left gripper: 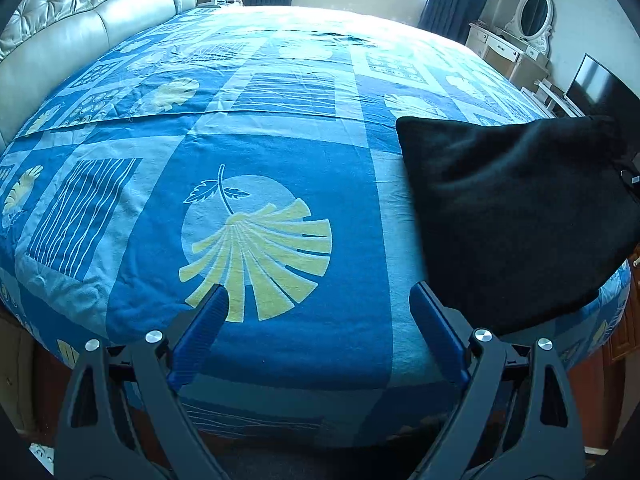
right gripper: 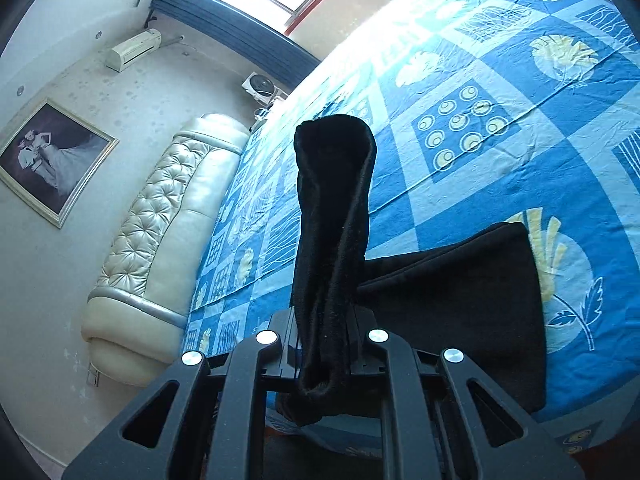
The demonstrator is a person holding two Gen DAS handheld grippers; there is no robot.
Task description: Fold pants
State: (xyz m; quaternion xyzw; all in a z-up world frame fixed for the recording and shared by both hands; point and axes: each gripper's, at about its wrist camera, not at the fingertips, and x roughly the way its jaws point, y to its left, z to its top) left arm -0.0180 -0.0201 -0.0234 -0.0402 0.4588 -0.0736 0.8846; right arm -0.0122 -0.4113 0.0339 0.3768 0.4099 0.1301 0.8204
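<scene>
One pair black pants [left gripper: 516, 216], folded, on the bed [left gripper: 280, 184] near its foot edge. Right gripper [right gripper: 326, 320] pinches a raised fold; left gripper [left gripper: 320, 308] spread, empty, beside pants. Step: final fold. Next: lay fold over, release.

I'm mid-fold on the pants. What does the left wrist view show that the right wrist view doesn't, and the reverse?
Only the left wrist view shows the left gripper, open and empty above the bedspread, plus a white oval-mirror dressing table and a dark flat screen.

Only the right wrist view shows the right gripper shut on a bunched fold of the black fleece pants, a framed portrait and a wall air conditioner.

Both show the black pants, the blue leaf-patterned bedspread and the cream tufted headboard.
</scene>
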